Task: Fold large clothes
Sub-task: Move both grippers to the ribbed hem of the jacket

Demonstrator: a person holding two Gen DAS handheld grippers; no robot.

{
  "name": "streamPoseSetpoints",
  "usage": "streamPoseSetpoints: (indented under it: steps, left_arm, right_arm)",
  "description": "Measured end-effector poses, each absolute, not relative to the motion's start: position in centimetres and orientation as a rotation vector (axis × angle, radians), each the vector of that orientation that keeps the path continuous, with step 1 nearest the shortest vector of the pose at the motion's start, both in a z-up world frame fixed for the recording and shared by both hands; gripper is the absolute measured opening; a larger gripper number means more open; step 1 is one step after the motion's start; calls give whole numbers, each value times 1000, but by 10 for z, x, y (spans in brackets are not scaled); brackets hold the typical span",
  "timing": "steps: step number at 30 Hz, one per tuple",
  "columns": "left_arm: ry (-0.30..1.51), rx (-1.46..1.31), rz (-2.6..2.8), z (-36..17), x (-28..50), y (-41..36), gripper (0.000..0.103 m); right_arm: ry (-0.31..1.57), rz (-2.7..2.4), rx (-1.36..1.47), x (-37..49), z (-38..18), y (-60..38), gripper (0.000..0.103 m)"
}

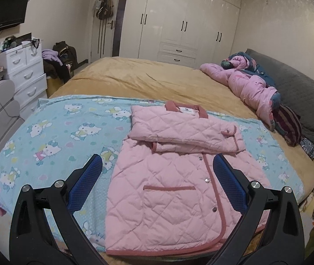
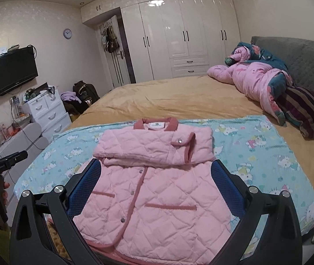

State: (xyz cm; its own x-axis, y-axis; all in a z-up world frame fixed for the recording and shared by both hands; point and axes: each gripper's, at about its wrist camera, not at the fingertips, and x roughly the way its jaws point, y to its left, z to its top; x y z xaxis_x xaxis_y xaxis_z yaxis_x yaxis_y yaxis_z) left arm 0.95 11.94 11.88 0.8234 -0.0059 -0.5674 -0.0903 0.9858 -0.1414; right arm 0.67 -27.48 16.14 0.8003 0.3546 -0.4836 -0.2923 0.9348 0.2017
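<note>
Lengthwise on the bed point(image 1: 148, 81) – pink quilted jacket point(image 1: 170, 187), collar far – both grippers' point(image 1: 158, 165) point(image 2: 156, 170) fingers spread, empty.

One pink quilted jacket point(image 1: 174, 176), one cartoon blanket point(image 1: 53, 137), one television point(image 2: 13, 70).

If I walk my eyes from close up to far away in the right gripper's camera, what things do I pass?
Right gripper with blue pads, open → pink quilted jacket with sleeves folded across → light blue cartoon-cat blanket → tan bedsheet → glossy white wardrobe.
</note>
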Motion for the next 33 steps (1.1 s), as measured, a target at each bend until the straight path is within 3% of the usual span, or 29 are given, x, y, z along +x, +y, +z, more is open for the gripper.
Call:
streamPoseSetpoints:
  steps: [33]
  left_arm:
    - [880,-119,129,-23,2,153,94]
  right_arm:
    - [867,223,108,5,-1,-332,99]
